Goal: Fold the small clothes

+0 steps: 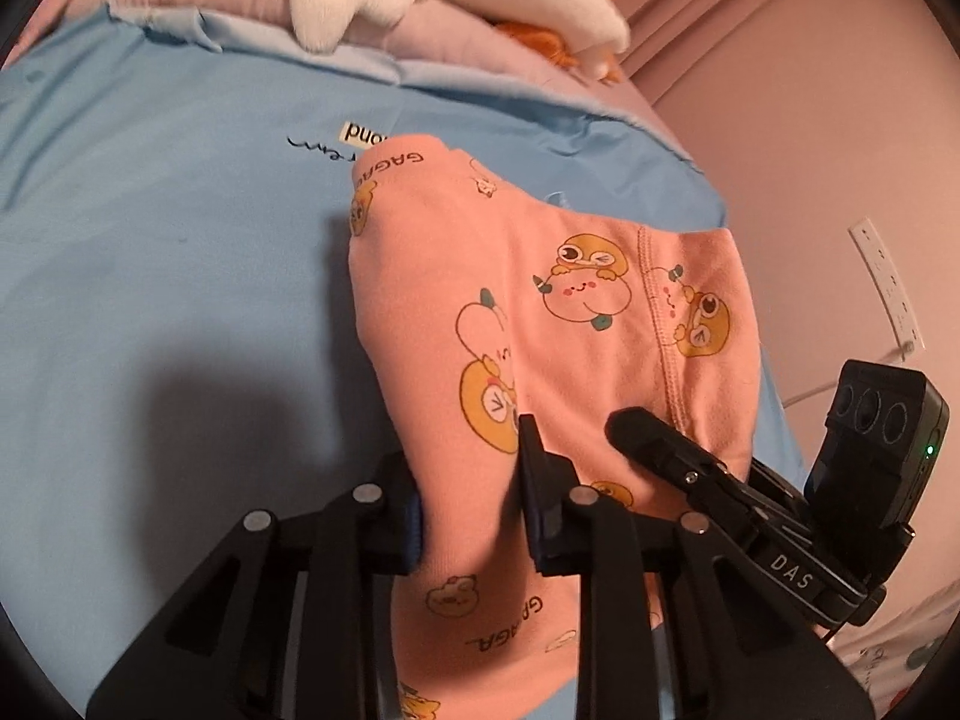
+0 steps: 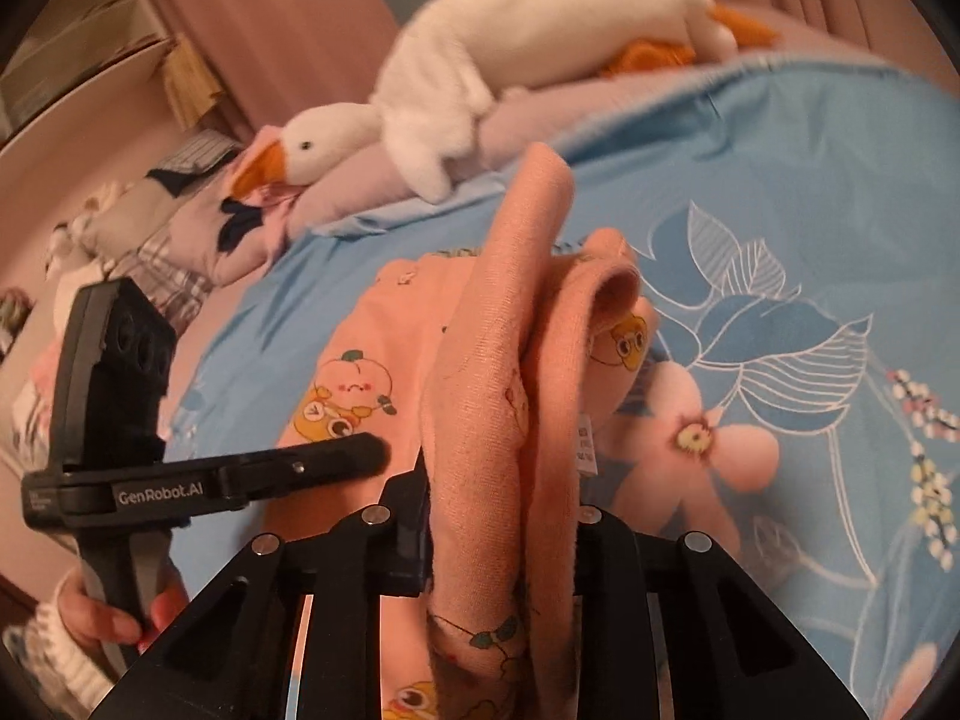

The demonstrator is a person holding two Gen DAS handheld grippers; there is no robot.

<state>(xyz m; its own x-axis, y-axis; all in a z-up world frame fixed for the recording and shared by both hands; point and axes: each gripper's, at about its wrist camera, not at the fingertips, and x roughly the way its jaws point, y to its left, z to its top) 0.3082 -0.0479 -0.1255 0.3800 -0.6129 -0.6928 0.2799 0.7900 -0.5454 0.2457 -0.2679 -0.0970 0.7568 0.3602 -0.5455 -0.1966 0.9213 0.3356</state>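
Midway: both tongs, left gripper (image 1: pixel 471 495) & right gripper (image 2: pixel 498 516), pinch near edge of pink garment (image 1: pixel 540 312) on blue sheet (image 1: pixel 150 210); fold begun, not yet laid flat.

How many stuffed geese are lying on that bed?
1 for sure: a white goose lying on the pink pillows behind the blue sheet. Others may be hidden out of frame.

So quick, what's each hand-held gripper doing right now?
Left hand-held gripper: closed on the pink garment.
Right hand-held gripper: closed on a bunched fold of the same garment.
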